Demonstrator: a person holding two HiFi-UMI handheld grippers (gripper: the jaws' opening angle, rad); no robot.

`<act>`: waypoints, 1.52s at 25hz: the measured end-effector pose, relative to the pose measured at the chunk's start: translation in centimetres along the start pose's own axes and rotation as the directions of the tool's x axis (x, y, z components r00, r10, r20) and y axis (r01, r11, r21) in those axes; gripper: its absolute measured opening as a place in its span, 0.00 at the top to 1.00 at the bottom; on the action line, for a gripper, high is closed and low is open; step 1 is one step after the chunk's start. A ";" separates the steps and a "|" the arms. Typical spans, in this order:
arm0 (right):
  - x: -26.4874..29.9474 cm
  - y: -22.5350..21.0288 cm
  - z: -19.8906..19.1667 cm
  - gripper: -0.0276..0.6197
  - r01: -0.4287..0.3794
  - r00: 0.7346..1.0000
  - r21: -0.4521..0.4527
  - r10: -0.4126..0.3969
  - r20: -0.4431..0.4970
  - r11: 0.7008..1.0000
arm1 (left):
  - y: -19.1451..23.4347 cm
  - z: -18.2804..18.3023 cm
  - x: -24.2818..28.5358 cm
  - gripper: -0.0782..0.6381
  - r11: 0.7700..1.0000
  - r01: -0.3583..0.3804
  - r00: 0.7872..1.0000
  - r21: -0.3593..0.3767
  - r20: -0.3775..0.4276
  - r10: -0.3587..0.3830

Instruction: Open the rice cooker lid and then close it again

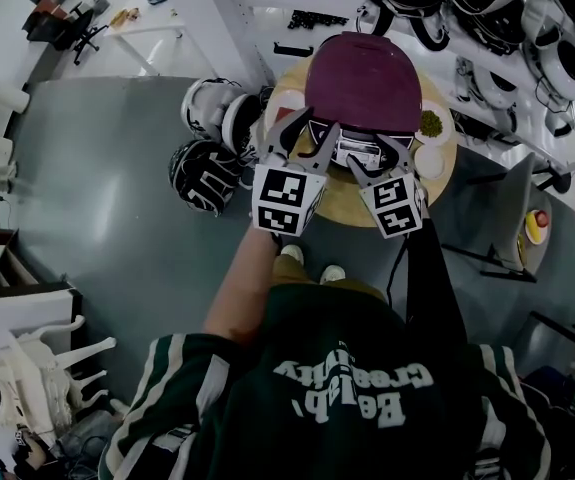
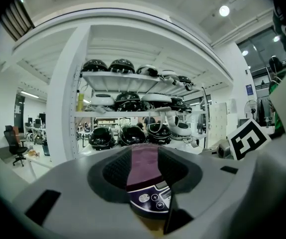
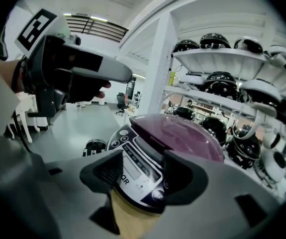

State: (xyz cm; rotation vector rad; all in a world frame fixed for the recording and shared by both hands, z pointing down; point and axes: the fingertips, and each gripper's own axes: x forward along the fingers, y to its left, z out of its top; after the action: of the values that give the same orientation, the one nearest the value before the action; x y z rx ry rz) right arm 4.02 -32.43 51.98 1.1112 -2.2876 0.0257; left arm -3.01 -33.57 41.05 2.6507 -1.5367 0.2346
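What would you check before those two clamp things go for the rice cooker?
1. Rice cooker fully on wooden table: ok.
2. Its lid down: ok.
3. Left gripper jaws apart, empty: ok.
4. Right gripper jaws apart, empty: ok.
5. Control panel framed between right gripper's jaws: ok.
6. Where the lid unlatches: cannot tell.
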 end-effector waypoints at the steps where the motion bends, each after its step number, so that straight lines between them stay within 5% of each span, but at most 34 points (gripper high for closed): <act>1: 0.0 0.0 0.0 0.55 0.001 1.000 0.001 -0.001 0.000 1.000 | 0.1 0.0 -0.1 0.66 1.000 -0.001 1.000 0.001 0.001 0.001; 38: 0.4 -0.2 0.4 0.48 0.000 1.000 0.033 0.000 -0.004 0.999 | 1.1 1.4 -0.1 0.67 1.000 -0.014 1.000 -0.005 0.024 0.014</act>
State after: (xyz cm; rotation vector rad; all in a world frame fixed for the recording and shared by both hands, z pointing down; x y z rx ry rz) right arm 3.74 -32.96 51.86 1.1267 -2.2910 0.0653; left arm -3.85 -34.18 39.59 2.6495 -1.5616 0.1996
